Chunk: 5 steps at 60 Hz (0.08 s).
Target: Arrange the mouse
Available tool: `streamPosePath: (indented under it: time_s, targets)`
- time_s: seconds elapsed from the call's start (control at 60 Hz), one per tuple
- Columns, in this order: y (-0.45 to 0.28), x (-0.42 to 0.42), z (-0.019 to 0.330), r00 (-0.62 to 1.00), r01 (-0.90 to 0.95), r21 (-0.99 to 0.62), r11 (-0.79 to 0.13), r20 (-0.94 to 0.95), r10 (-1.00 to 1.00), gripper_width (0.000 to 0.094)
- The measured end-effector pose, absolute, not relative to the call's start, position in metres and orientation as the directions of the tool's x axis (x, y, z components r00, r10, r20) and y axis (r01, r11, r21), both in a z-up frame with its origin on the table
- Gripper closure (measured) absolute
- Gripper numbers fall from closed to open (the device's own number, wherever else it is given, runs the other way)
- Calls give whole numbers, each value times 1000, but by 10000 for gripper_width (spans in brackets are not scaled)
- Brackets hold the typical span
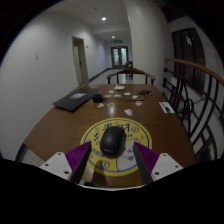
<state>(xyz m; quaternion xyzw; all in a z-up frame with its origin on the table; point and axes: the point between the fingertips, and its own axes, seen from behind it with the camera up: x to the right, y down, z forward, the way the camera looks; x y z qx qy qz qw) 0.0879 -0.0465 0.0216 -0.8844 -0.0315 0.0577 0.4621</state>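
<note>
Mouse (113, 140) on table (60, 125), between jaws.

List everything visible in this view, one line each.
Black computer mouse: one, black, on the yellow disc, between the tongs' fingers.
Round yellow disc: one, yellow with dark markings, on the table's near edge.
Brown wooden table: one, brown, under everything.
Dark flat laptop-like item: one, dark grey, beyond the disc.
Small papers and bits: several, pale, far end of the table.
Tongs: one, purple pads, open about the mouse.
</note>
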Motion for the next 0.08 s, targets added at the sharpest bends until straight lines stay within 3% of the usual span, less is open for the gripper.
streamPosePath:
  time_s: [0.083]
  targets:
    - [-77, 88, 24, 981, -73, -822, -564, -161, 108, 88]
